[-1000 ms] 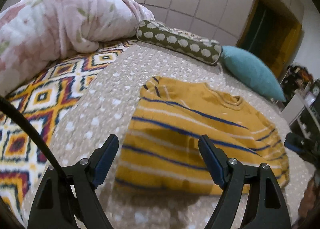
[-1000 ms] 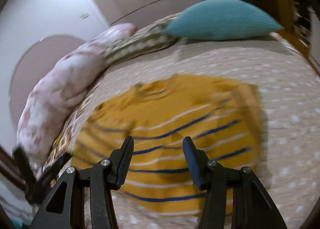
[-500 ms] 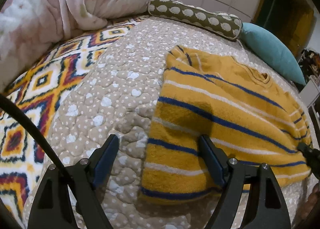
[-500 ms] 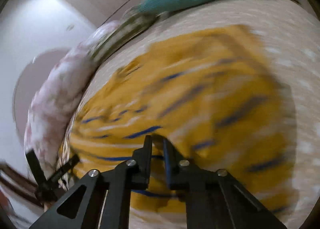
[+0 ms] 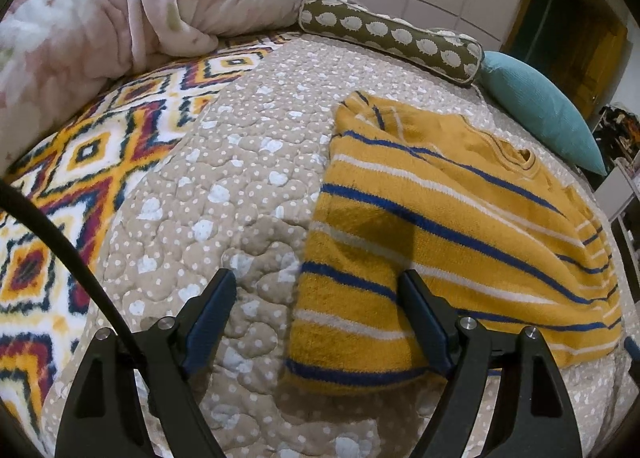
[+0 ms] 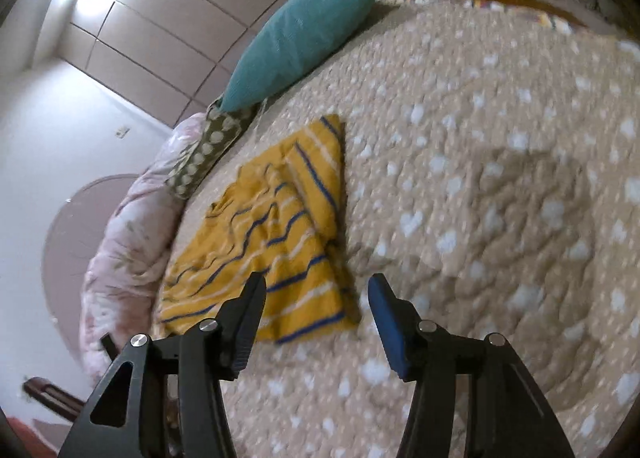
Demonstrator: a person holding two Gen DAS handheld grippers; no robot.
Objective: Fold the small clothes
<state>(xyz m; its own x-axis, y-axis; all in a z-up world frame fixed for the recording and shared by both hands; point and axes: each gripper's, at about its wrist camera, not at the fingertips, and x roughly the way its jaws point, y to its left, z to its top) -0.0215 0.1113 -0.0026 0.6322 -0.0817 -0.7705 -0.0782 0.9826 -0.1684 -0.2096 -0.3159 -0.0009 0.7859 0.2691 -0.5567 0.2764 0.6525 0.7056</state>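
A yellow sweater (image 5: 440, 234) with blue and white stripes lies folded on the beige quilted bedspread (image 5: 224, 186). It also shows in the right wrist view (image 6: 272, 242), with one side folded over its middle. My left gripper (image 5: 316, 298) is open and empty, low over the sweater's near left hem corner. My right gripper (image 6: 316, 302) is open and empty, above the quilt just off the sweater's near right corner.
A pink floral duvet (image 5: 120, 6) is heaped at the back left beside a diamond-patterned blanket (image 5: 72, 162). A green bolster (image 5: 392, 38) and a teal pillow (image 5: 540, 106) lie along the headboard. Wide bare quilt (image 6: 500, 198) stretches right of the sweater.
My right gripper was shut half a second ago; it has opened and pulled back to the right, off the sweater. My left gripper has stayed open and shifted slightly left along the hem.
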